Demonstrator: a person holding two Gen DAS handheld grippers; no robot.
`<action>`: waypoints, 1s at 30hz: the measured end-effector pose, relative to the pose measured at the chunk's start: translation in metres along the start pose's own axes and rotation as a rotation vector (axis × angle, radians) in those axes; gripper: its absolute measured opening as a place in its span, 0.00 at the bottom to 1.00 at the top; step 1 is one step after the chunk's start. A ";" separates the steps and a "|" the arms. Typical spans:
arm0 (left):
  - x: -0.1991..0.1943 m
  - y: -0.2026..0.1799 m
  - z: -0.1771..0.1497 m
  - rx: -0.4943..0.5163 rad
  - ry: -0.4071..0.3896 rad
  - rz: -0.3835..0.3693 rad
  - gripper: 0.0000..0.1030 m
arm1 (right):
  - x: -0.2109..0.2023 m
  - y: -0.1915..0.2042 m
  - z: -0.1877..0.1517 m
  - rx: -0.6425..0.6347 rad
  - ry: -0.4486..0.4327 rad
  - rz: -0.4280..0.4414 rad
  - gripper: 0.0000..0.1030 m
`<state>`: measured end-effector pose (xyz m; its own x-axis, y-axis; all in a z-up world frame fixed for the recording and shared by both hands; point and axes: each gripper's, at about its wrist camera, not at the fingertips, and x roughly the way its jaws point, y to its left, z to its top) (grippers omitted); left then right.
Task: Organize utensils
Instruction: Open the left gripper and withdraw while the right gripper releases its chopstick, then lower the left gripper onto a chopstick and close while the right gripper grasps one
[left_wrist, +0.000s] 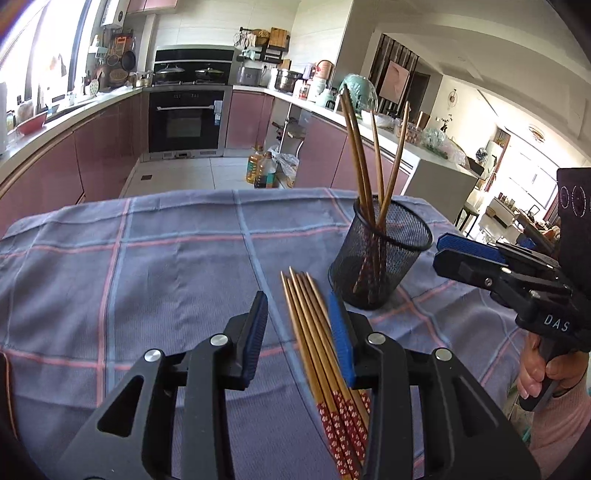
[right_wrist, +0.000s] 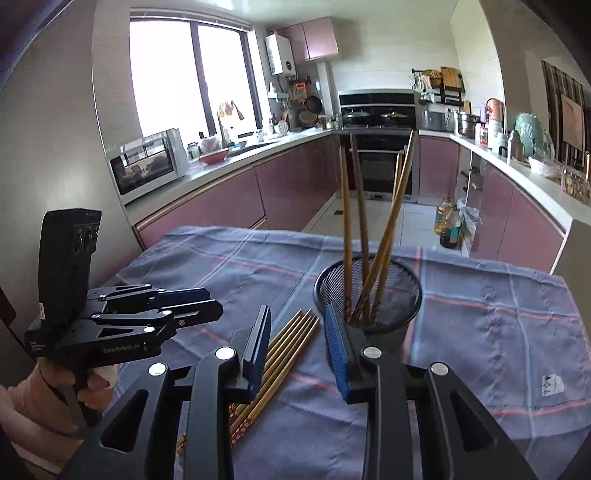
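On a blue plaid tablecloth (left_wrist: 166, 258) in a pink-cabinet kitchen: loose chopsticks (left_wrist: 314, 332) lying side by side flat on the cloth, just beside a black mesh holder (left_wrist: 384, 258) with four chopsticks (left_wrist: 364, 162) standing tilted inside. Left gripper (left_wrist: 299, 332) spread wide over the loose bundle, gripping nothing. Right gripper (right_wrist: 299, 347) likewise spread and empty, near the holder's rim (right_wrist: 369, 266).

home kitchen | built-in oven (left_wrist: 186, 120) | pink cabinets (right_wrist: 207, 201) | microwave (right_wrist: 146, 164)
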<state>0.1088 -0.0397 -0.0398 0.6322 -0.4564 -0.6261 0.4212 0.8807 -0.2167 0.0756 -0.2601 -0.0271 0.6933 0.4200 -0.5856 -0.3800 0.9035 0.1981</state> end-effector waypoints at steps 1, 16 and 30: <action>0.004 0.001 -0.006 -0.009 0.016 -0.002 0.33 | 0.007 0.002 -0.006 0.011 0.024 0.006 0.28; 0.031 -0.002 -0.049 0.005 0.138 0.014 0.32 | 0.054 0.013 -0.057 0.094 0.196 0.035 0.28; 0.041 -0.011 -0.056 0.039 0.164 0.061 0.30 | 0.064 0.017 -0.058 0.075 0.221 -0.001 0.27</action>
<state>0.0934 -0.0607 -0.1050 0.5439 -0.3723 -0.7520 0.4120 0.8992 -0.1472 0.0778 -0.2224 -0.1064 0.5395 0.3974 -0.7423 -0.3265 0.9113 0.2506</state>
